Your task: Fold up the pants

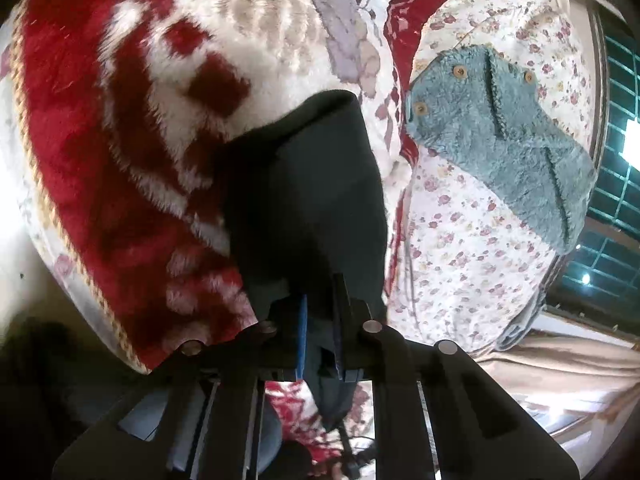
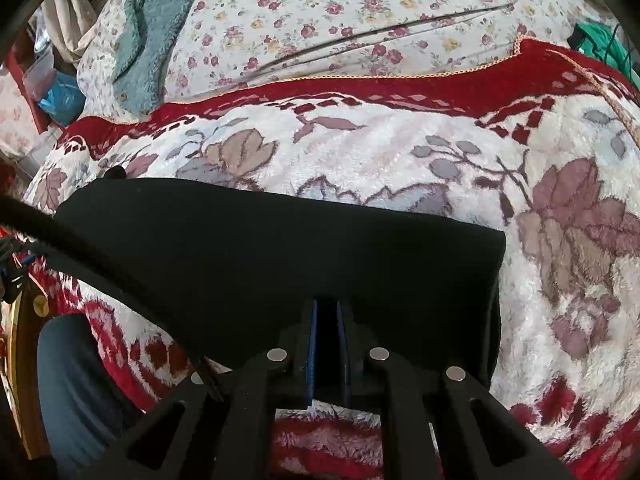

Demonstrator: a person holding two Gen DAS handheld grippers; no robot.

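Between my two claws hang the black pants (image 2: pixel 280 248), both ends pinched and lifted a little over the plush blanket (image 2: pixel 400 152). My right gripper (image 2: pixel 326 332) is clenched on the near edge of the dark cloth, its blue pads (image 2: pixel 312 344) pressed close with fabric between them; seen from that side, the pants spread as a broad folded band across the blanket's near part, their far fold lying straight toward the blanket's middle. My left gripper (image 1: pixel 320 320) is likewise clamped on the pants (image 1: pixel 308 200), which rise from the fingers as a dark bunched column ending in a rounded fold.

Under the pants the blanket (image 1: pixel 120 120) is cream with muted leaf shapes, framed by a deep red border with white blocks and a thin yellow stitched edge. Beyond its far red edge lies a white sheet with small pink flowers (image 2: pixel 340 12). On that sheet, well apart from the pants, rests a teal fleece garment (image 1: pixel 500 132) with small wooden buttons.

Past the bed's far edge, the left view shows a barred window (image 1: pixel 616 120) with bright light and a beige curtain (image 1: pixel 560 380) below it. At the far right corner of the blanket in the right view sits something green (image 2: pixel 596 40).
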